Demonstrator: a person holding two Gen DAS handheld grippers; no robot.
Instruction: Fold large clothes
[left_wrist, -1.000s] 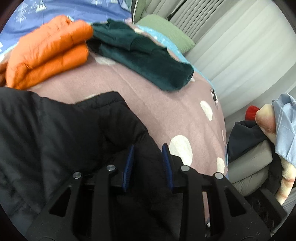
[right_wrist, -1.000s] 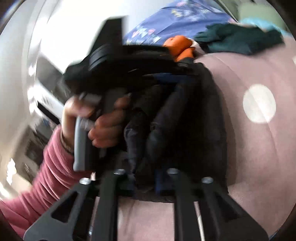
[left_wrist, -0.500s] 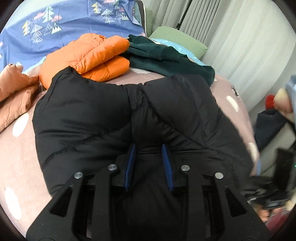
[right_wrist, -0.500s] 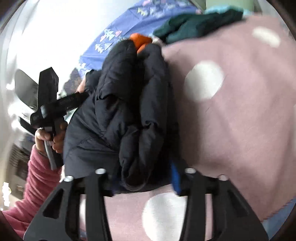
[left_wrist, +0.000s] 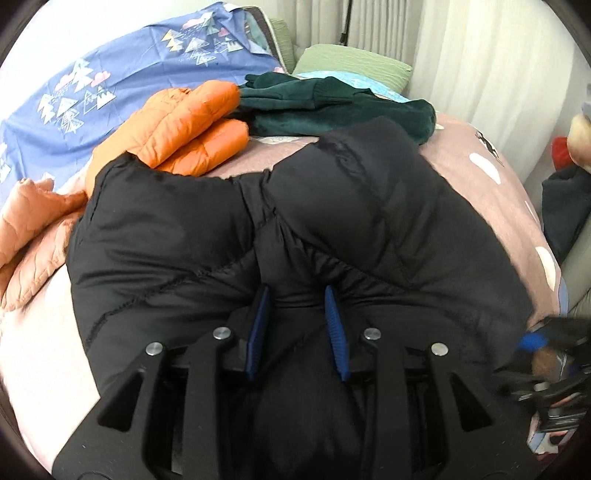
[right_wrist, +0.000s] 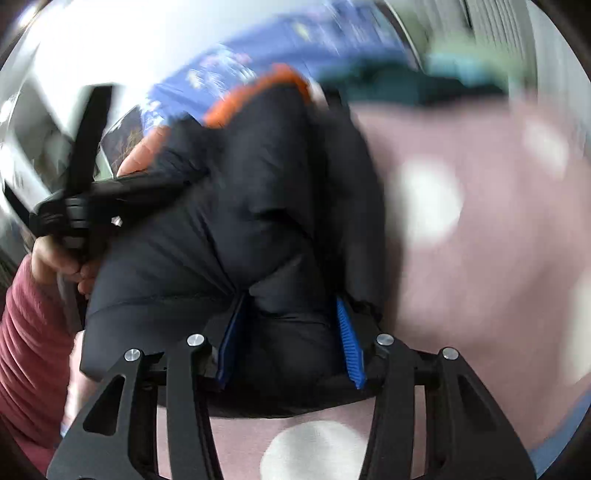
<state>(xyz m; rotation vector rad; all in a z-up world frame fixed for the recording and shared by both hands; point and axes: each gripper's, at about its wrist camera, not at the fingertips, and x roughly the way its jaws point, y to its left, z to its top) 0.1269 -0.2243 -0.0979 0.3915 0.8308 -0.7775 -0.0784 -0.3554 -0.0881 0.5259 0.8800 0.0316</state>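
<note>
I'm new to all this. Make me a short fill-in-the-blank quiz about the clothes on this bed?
1. Both grippers, left gripper and right gripper, pinch the ____ puffer jacket.
2. Behind it lies a folded jacket coloured bright ____.
3. The bedspread is pink with ____ dots.
4. The fingers carry pads coloured ____.

Missing words: black, orange, white, blue

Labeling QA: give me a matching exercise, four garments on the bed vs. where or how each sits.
Things:
1. black jacket
2. orange jacket
3. green garment
4. peach jacket

States:
A. far end, by the pillow
B. left edge of the left wrist view
C. gripped by both grippers
D. folded, just past the black one

Pairs: 1-C, 2-D, 3-A, 4-B
</note>
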